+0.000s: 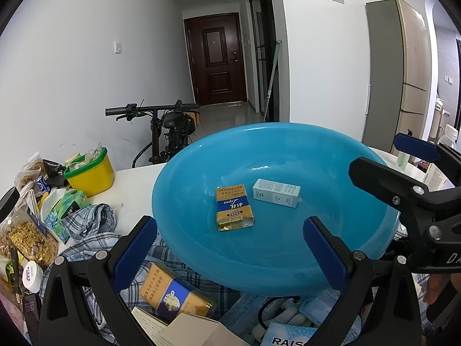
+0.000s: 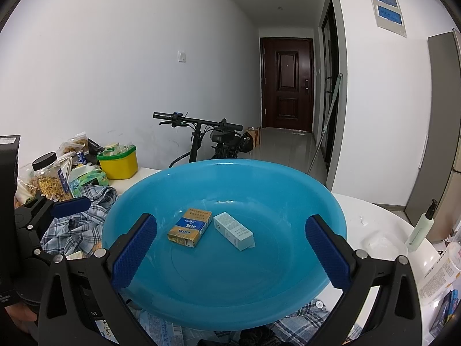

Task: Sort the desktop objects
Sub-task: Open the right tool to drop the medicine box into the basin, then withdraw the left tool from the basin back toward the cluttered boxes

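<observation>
White tabletop clutter is left at nine o'clock; two boxes are laid in the basin; both tongs are held released, empty.

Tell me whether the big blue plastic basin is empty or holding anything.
Not empty. The round blue plastic basin holds two things lying flat on its bottom: a gold-and-blue cigarette pack and a pale, small rectangular carton.
</observation>
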{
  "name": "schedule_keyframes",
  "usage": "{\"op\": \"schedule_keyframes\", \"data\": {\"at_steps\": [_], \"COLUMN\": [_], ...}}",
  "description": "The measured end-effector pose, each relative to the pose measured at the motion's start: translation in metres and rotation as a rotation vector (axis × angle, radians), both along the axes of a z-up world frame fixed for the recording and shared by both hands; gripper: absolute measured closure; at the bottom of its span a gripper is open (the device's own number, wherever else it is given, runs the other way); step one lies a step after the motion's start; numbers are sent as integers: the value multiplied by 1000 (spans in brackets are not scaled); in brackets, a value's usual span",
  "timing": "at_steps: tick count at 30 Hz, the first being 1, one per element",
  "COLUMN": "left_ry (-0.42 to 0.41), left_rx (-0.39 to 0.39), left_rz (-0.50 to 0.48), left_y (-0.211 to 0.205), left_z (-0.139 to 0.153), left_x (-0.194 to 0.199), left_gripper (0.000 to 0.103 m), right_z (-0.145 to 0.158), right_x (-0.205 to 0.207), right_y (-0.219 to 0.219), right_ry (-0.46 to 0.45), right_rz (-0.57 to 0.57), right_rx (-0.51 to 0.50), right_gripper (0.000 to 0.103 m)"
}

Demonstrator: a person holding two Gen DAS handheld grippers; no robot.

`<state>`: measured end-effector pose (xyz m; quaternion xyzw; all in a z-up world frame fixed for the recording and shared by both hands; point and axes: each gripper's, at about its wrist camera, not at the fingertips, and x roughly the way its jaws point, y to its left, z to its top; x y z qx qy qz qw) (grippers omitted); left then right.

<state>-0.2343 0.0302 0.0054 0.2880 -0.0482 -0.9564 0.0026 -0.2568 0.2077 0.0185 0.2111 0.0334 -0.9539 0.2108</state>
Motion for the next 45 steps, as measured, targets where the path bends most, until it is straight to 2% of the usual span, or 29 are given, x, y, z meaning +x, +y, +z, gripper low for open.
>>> {"op": "schedule_keyframes", "data": {"at_steps": [36, 45], "left_ry": [-5, -13], "left_rx": [-4, -26], "left_rz": [2, 0], "left_y": [1, -5], "left_z": [0, -1], "left_x": [0, 8], "left_gripper": [0, 0], "right_z": [-3, 0], "right_x": [-1, 0], "right_y": [-3, -2], "right_ry": [-19, -11], "right_rz": [3, -1], "right_rx": [4, 1], "right_gripper": [0, 0]}}
